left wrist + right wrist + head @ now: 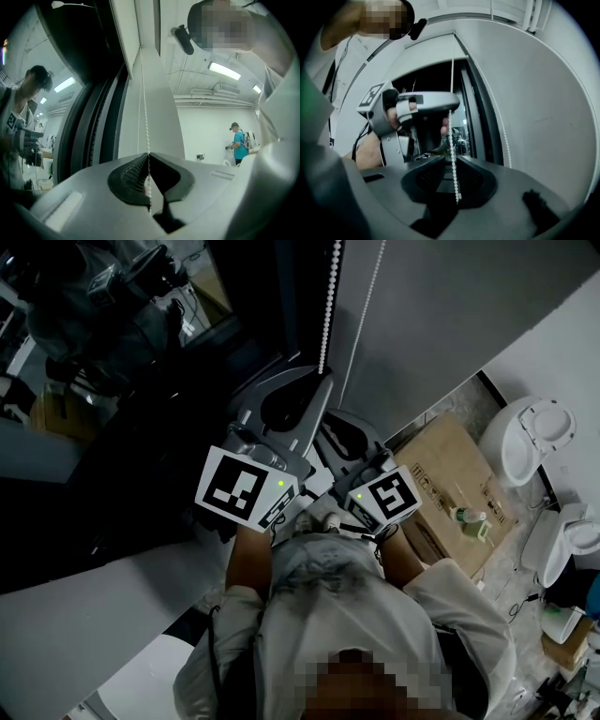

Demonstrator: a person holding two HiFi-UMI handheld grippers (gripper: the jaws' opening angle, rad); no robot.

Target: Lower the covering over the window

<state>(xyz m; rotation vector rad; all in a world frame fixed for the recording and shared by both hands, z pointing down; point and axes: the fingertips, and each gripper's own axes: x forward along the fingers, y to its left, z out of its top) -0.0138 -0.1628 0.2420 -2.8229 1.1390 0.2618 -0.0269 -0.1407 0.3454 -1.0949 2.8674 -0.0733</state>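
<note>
A white bead chain (330, 296) hangs beside the dark window (141, 381). My left gripper (309, 390) reaches up to it, and in the left gripper view its jaws (149, 155) are shut on the chain (144, 93). My right gripper (342, 437) sits just below and to the right. In the right gripper view its jaws (449, 158) stand slightly apart, with the chain (451, 136) hanging loose between them down to its end. Above them the left gripper (417, 101) grips the same strand. A pale blind (431, 49) covers the window's top.
A second chain strand (499, 126) runs along the grey wall (441, 306). On the floor lie a cardboard box (450, 484) with a bottle (469, 517) and white toilets (534, 437). A person in a turquoise shirt (239, 143) stands far off.
</note>
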